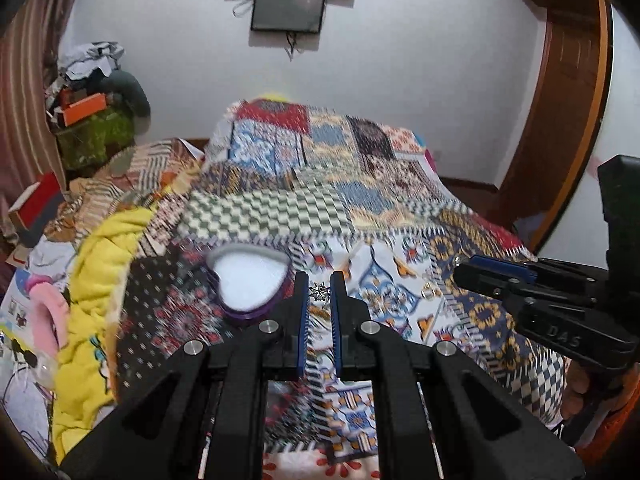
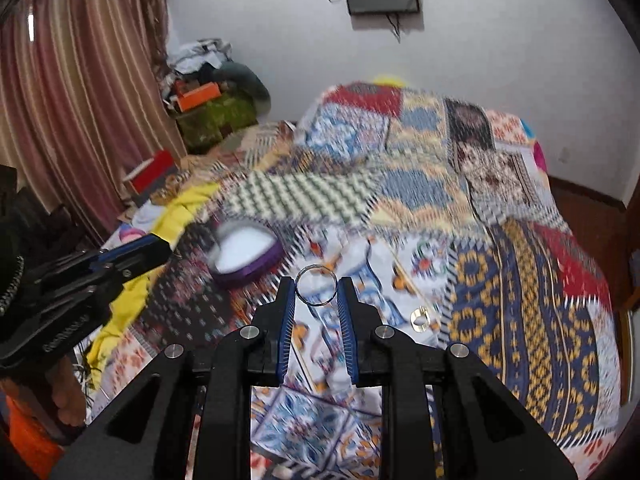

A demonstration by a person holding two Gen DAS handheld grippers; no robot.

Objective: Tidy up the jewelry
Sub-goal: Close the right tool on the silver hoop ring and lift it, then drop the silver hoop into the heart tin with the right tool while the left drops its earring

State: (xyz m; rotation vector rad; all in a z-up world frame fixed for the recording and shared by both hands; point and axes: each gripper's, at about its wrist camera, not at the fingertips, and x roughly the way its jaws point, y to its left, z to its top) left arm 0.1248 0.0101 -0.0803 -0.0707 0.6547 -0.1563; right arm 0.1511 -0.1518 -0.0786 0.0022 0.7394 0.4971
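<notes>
Both grippers hang above the bed (image 2: 500, 272), each with a piece of jewelry pinched at its tips. The left gripper (image 1: 320, 294) is clamped on a small star-shaped silver ring (image 1: 320, 292), and the right gripper (image 2: 317, 289) is clamped across a plain silver ring (image 2: 316, 284), held by its outer edge with the hoop facing the camera. The heart-shaped jewelry box (image 1: 251, 282), purple-walled with a white lining, lies open on the patchwork bedspread, just left of the left gripper's tips. A gold ring (image 2: 420, 317) lies loose on the cloth to the right of the right gripper. As I judge it, the step is to lower each piece into the box. The left gripper is nearer, so it should go first, sinking the tips close to the lining before parting them, lest the ring bounce out onto the busy pattern, where it would be hard to find.
</notes>
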